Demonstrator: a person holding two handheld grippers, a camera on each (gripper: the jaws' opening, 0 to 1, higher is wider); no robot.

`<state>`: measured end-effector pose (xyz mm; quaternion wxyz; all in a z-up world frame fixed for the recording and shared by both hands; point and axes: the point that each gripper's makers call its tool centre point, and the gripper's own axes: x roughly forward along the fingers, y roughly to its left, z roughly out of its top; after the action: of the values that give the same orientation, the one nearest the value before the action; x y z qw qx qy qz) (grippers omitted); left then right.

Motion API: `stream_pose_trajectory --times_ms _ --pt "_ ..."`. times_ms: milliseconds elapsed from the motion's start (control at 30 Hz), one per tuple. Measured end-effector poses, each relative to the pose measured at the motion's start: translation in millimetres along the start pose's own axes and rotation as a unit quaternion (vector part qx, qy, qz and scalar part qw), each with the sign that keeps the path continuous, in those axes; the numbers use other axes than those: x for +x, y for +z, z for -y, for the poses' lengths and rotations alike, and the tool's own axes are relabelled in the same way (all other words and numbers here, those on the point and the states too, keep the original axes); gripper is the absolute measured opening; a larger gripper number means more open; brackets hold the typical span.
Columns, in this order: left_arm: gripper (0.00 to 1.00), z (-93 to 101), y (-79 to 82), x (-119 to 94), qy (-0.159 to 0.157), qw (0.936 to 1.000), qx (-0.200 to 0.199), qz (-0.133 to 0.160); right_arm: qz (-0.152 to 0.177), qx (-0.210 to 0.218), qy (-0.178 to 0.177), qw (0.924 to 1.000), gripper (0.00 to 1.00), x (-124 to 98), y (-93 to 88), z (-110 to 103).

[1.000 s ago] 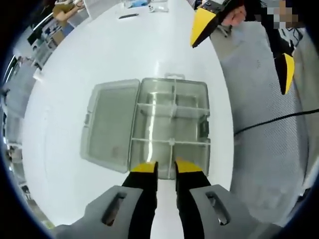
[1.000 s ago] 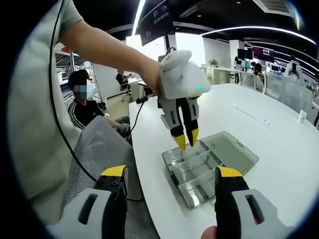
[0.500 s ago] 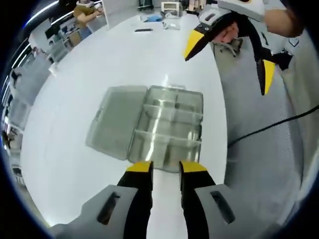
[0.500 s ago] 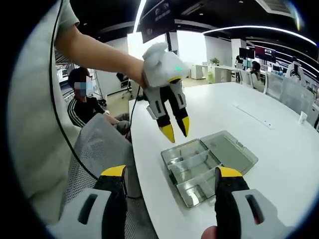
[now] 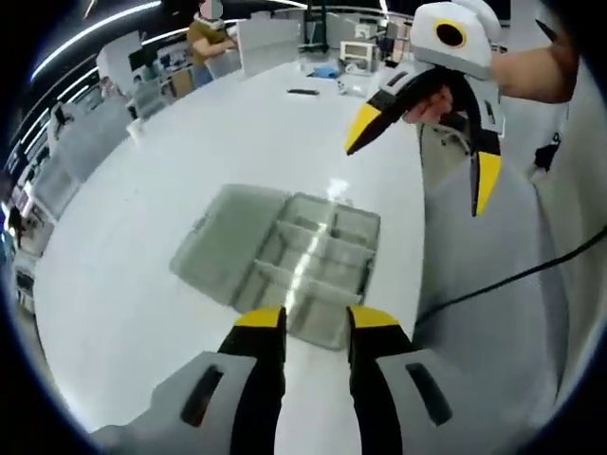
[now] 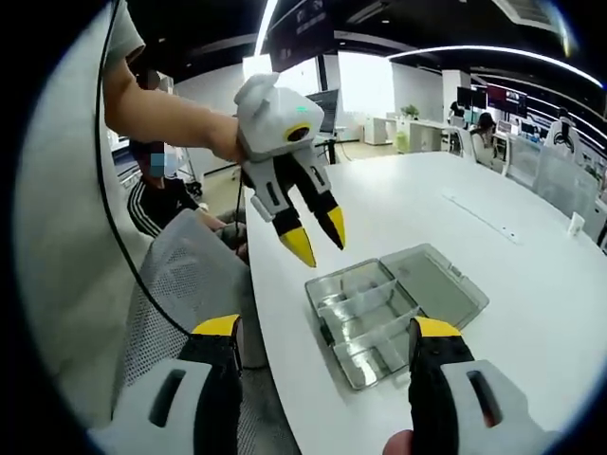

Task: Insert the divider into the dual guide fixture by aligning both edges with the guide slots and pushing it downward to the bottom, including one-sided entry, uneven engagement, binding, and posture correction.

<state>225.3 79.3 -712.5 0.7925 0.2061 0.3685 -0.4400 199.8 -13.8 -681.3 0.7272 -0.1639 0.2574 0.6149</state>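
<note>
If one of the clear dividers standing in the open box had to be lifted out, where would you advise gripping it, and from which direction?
Grip the divider by its thin top edge near mid-span, coming straight down from above. It stands upright between the walls of the clear box, so only that top edge is free, and its flat faces suit a two-jaw pinch. The left gripper hovers above the box, jaws slightly apart.

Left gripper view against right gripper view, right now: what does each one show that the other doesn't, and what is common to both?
Left gripper view: a person standing at the table's far end, with small items lying near there. Right gripper view: a seated person behind the chair, and ceiling light strips. Both: the clear box lying open on the white table, and the left tongs and right tongs, open, empty, off the box.
</note>
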Motion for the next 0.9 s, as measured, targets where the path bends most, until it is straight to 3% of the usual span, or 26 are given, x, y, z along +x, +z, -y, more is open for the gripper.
stream_pose_trajectory --times_ms 267,900 --pt "0.24 0.4 0.1 -7.6 0.023 0.9994 -0.016 0.022 -0.006 -0.001 -0.003 1.0 0.69 -1.9 -1.6 0.5" --pt "0.24 -3.1 -6.9 -7.3 0.037 0.9986 -0.021 0.031 -0.021 0.001 -0.003 0.9998 0.68 -0.2 -7.6 -1.7"
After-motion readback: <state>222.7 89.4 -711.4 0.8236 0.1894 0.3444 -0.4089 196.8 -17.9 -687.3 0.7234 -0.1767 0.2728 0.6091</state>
